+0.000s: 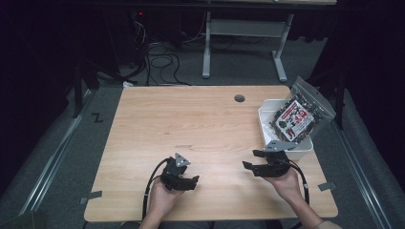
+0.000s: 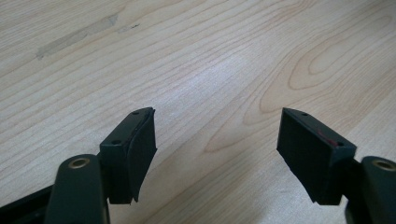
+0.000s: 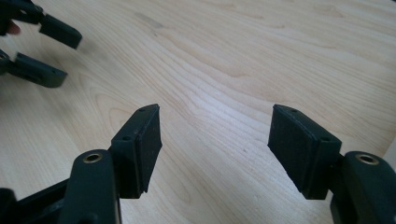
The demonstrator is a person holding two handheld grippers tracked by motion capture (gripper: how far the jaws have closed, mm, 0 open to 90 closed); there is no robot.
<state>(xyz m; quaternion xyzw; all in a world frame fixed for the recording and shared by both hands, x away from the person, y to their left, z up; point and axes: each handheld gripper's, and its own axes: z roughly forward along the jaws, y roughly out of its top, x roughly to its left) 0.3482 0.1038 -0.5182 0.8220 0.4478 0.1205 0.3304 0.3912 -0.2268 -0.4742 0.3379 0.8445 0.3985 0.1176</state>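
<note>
Nothing is grasped: my left hand-held gripper and right hand-held gripper gape near the bench's front edge. Snack bag sits in the white bin at the right edge; reaching there probably comes next.

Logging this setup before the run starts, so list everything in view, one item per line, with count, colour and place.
table: one, light wood, centre of the high view
cable hole: one, dark, far right part of the tabletop
bin: one, white, right edge of the table
bag: one, clear with dark contents and a red, white and black label, leaning in the bin
tape strips: two, grey, at the table's near corners
cables: several, black, on the floor beyond the table
left gripper: one, black, open, near centre
right gripper: one, black, open, near the bin
hands: two, at the near edge
</note>
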